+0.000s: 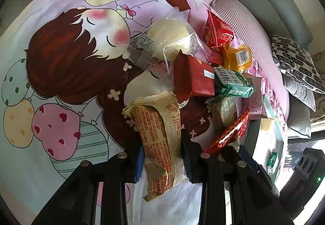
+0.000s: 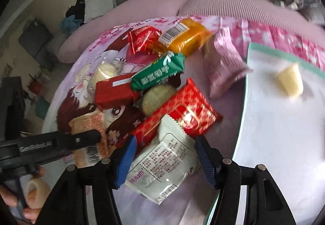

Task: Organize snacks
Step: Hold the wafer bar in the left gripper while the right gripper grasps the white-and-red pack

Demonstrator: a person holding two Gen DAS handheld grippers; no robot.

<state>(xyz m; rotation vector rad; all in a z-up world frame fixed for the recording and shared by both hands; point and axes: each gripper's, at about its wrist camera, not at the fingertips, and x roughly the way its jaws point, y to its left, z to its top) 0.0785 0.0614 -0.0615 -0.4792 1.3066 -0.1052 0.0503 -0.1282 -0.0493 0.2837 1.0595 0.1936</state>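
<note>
Cartoon-print cloth (image 1: 61, 62), crinkly tan packet (image 1: 160, 139) clamped

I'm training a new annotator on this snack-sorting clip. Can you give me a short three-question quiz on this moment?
1. True or false: the left gripper is shut on a tan snack packet.
2. Which packet lies between the right gripper's fingers? A white packet; B green packet; C orange packet
3. What lies on the white tray?

Key: 1 true; 2 A; 3 a pale yellow snack piece.
</note>
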